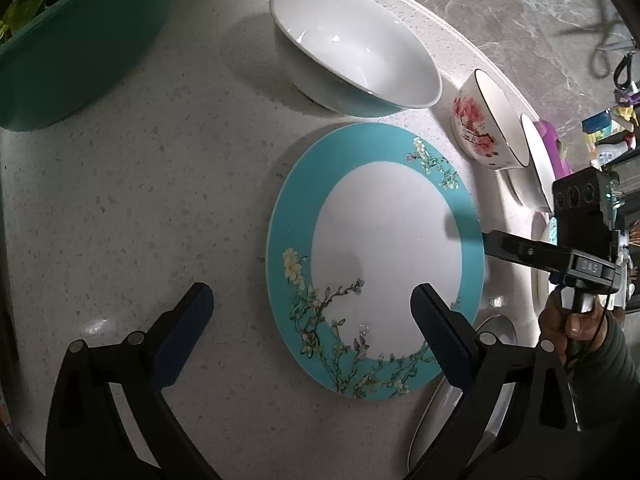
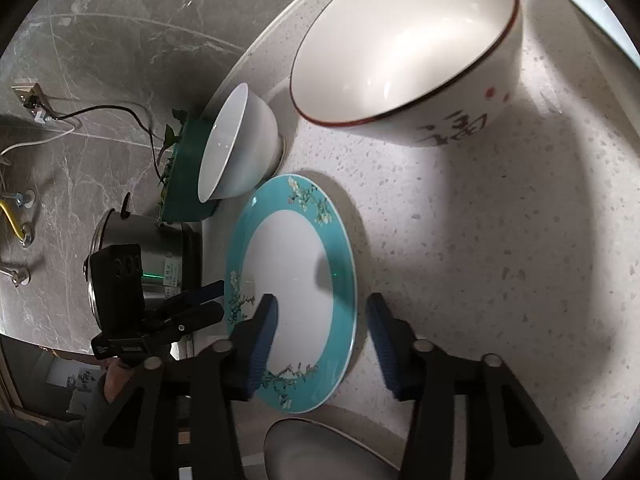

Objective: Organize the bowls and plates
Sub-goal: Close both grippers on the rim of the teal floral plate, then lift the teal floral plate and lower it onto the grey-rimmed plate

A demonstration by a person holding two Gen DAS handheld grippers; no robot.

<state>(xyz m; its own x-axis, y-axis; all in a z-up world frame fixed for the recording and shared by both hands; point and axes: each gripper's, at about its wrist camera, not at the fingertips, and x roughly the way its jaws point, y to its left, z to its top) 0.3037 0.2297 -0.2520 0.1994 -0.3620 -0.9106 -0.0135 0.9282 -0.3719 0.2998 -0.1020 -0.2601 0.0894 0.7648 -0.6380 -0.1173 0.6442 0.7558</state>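
We find the teal-rimmed plate flat on the speckled counter, between both tongs. The right gripper straddles its near rim, jaws partly closed, pads not pressing. The left gripper stands wide, one finger over the plate. We judge the right hand better placed.

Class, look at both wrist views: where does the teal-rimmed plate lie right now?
The teal-rimmed plate lies flat on the speckled counter, just in front of the plain white bowl, beside the red-flowered bowl.
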